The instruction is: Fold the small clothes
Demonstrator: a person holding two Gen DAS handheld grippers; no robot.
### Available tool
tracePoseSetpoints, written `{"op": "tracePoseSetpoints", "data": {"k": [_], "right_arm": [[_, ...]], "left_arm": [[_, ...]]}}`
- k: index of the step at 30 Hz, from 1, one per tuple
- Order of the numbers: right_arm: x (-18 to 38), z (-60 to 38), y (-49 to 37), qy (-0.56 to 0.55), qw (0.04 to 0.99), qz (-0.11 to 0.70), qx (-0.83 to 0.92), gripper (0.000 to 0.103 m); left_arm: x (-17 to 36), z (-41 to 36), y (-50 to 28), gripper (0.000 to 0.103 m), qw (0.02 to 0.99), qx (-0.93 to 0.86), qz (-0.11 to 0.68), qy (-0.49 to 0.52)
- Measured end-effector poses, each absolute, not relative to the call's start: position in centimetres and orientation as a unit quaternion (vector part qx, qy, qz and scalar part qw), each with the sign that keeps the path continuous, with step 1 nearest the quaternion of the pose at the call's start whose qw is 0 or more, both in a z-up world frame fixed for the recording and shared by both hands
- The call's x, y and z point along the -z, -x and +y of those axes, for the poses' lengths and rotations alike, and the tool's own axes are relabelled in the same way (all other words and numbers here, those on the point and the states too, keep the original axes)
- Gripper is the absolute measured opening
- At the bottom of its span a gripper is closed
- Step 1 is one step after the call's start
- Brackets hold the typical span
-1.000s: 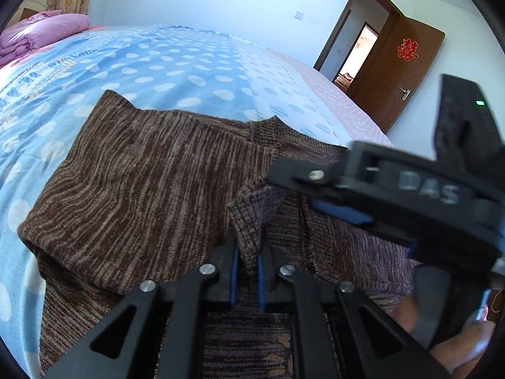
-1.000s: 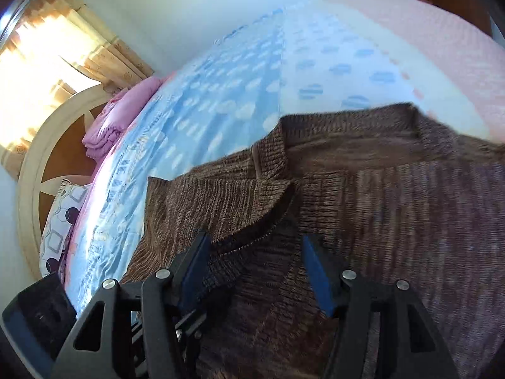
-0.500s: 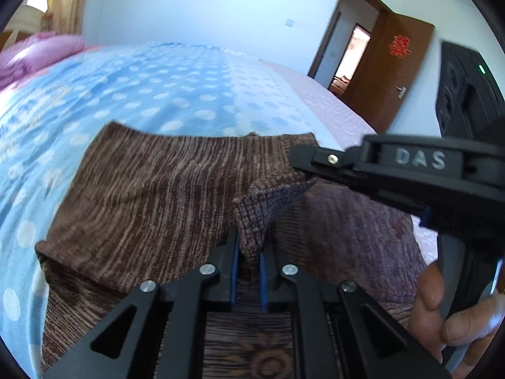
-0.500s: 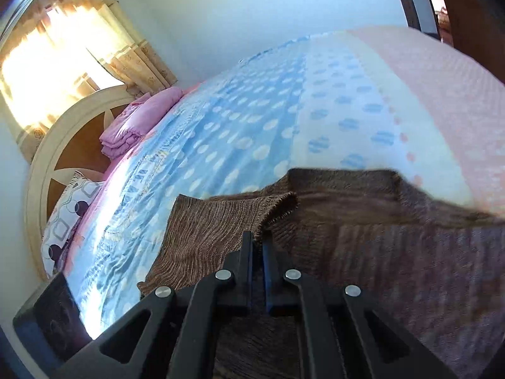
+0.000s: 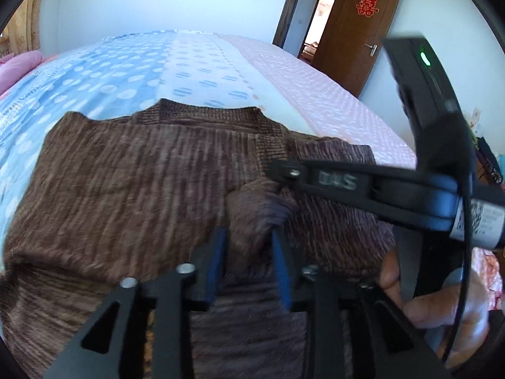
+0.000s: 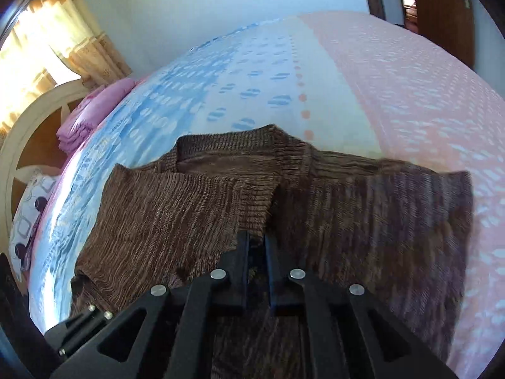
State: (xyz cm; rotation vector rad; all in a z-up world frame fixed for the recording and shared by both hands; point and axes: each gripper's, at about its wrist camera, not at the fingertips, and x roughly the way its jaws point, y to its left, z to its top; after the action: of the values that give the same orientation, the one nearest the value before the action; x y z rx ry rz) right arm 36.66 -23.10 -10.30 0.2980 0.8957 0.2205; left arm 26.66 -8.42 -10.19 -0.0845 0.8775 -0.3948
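A brown knitted sweater (image 5: 132, 183) lies on the bed with a sleeve folded over its body; it also shows in the right wrist view (image 6: 176, 208). My left gripper (image 5: 249, 240) is open, its blue-padded fingers apart around a bunched sleeve cuff (image 5: 252, 208). My right gripper (image 6: 256, 243) is shut on the ribbed cuff edge (image 6: 255, 208) of the folded sleeve. The right gripper also crosses the left wrist view (image 5: 347, 183), its tip at the same cuff.
The bed (image 5: 176, 63) has a blue, white and pink dotted sheet. Pink folded bedding (image 6: 91, 110) and a patterned pillow (image 6: 28, 221) lie by the headboard (image 6: 31, 126). A brown door (image 5: 363, 25) stands open at the far right.
My left gripper has opened and let go of the sleeve cuff. My right gripper went from open to shut on the cuff and holds it. The sleeve now lies across the sweater's body.
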Motion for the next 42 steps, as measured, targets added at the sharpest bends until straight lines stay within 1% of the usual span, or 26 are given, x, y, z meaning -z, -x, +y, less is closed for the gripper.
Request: {"op": "tracePoseSetpoints", "data": {"k": [1,2,4,5,7,12,14,16,17,20,21,23,25,28,31,35,36,37,38,42], "right_arm": [[9.5,-23.5,-35.6,-0.141,0.895,0.415,-0.083,0.011],[8.9,-23.7,-34.9,-0.140,0.903,0.400,-0.075,0.012],[7.4,-23.7,-32.8,-0.132,0.918,0.369,-0.065,0.013],[6.9,-23.3,-31.8,-0.127,0.922,0.359,-0.073,0.013],[6.5,-22.0,-30.8,-0.115,0.922,0.358,-0.096,0.013],[7.7,-18.0,-30.8,-0.076,0.913,0.376,-0.141,0.012],[8.0,-16.7,-31.1,-0.077,0.910,0.378,-0.150,0.012],[8.5,-16.0,-31.5,-0.086,0.905,0.385,-0.159,0.012],[8.8,-15.8,-31.5,-0.087,0.902,0.391,-0.160,0.012],[10.4,-15.9,-31.7,-0.089,0.885,0.428,-0.157,0.013],[10.7,-16.5,-31.0,-0.094,0.885,0.428,-0.159,0.013],[10.8,-17.6,-29.4,-0.100,0.885,0.425,-0.163,0.013],[11.6,-18.7,-28.3,-0.090,0.874,0.455,-0.142,0.014],[10.8,-20.1,-26.8,-0.091,0.879,0.452,-0.120,0.014],[8.1,-20.5,-26.8,-0.083,0.905,0.404,-0.100,0.014],[6.0,-19.6,-30.0,-0.089,0.917,0.373,-0.108,0.014],[5.9,-19.0,-31.2,-0.085,0.920,0.369,-0.104,0.014],[6.0,-18.5,-32.0,-0.079,0.921,0.368,-0.100,0.014],[6.2,-18.0,-33.2,-0.069,0.923,0.367,-0.089,0.014],[8.6,-16.7,-37.2,-0.043,0.919,0.389,-0.046,0.014]], "left_arm": [[9.7,-7.6,-26.3,0.052,0.890,0.185,0.416,0.037],[9.3,-6.6,-25.9,0.056,0.895,0.176,0.409,0.036],[8.3,-4.1,-25.3,0.069,0.906,0.158,0.391,0.045],[7.9,-2.5,-25.3,0.071,0.912,0.141,0.383,0.049],[7.9,-0.5,-25.7,0.071,0.921,0.097,0.376,0.043],[10.1,5.9,-28.0,0.069,0.911,-0.036,0.405,0.069],[11.1,8.5,-28.3,0.068,0.901,-0.083,0.418,0.081],[12.2,10.4,-28.4,0.072,0.889,-0.077,0.434,0.124],[12.1,10.9,-28.3,0.072,0.890,-0.078,0.430,0.132],[12.1,10.1,-28.0,0.072,0.893,-0.096,0.427,0.101],[12.1,10.0,-27.8,0.073,0.894,-0.100,0.426,0.098],[12.2,10.2,-27.9,0.075,0.893,-0.102,0.427,0.100],[12.2,10.3,-28.2,0.076,0.892,-0.100,0.428,0.104],[11.7,10.0,-27.8,0.076,0.896,-0.100,0.424,0.089],[10.1,9.0,-27.4,0.074,0.908,-0.105,0.402,0.053],[7.2,7.4,-29.1,0.074,0.926,-0.083,0.365,0.039],[6.6,6.8,-30.1,0.078,0.930,-0.077,0.357,0.039],[6.3,6.3,-31.3,0.086,0.933,-0.072,0.351,0.039],[6.2,5.9,-32.7,0.088,0.934,-0.070,0.350,0.037],[8.1,5.3,-38.0,0.088,0.923,-0.088,0.373,0.038]]}}
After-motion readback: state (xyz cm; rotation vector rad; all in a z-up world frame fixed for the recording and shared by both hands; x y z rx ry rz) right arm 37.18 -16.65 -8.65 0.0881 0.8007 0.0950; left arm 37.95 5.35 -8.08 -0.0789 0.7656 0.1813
